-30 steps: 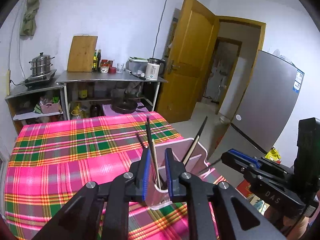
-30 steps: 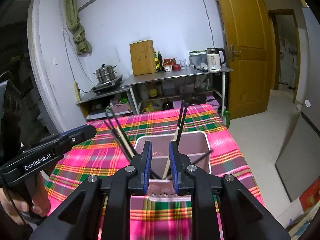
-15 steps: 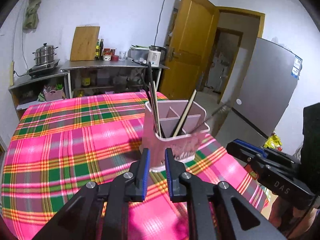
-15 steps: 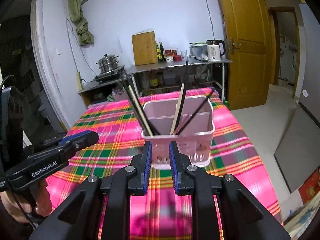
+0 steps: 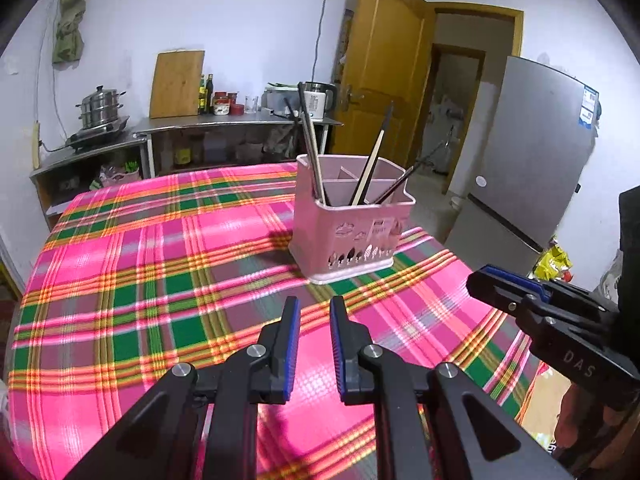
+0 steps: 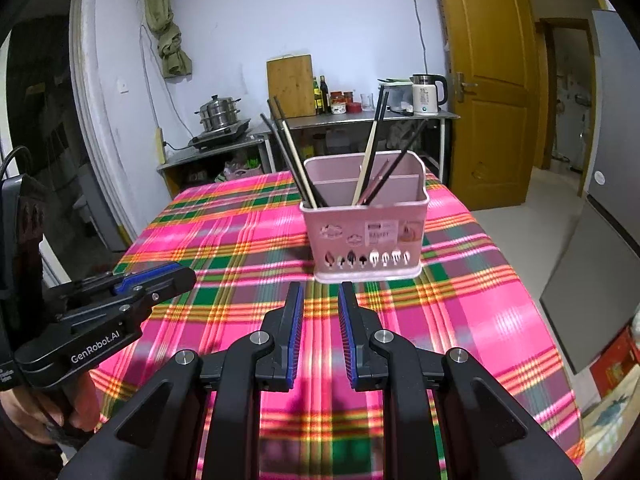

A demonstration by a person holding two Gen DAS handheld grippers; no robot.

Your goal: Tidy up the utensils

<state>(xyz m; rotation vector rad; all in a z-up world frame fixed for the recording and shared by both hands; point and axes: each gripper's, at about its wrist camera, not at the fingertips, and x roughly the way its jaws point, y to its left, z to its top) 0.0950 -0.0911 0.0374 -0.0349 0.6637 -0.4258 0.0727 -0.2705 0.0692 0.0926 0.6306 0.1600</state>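
With chopsticks [image 6: 370, 156] standing in the pink holder [image 6: 362, 236], my left claw [image 5: 314, 344] and right claw [image 6: 320, 332] hang narrowly parted, empty: any regrasp should approach slowly from above.

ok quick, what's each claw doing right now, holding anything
Left claw: open, holding nothing, short of the pink holder.
Right claw: open, holding nothing, short of the same holder.

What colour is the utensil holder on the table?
The utensil holder is pale pink, with utensil-shaped cut-outs along the bottom; the right wrist view shows it best.
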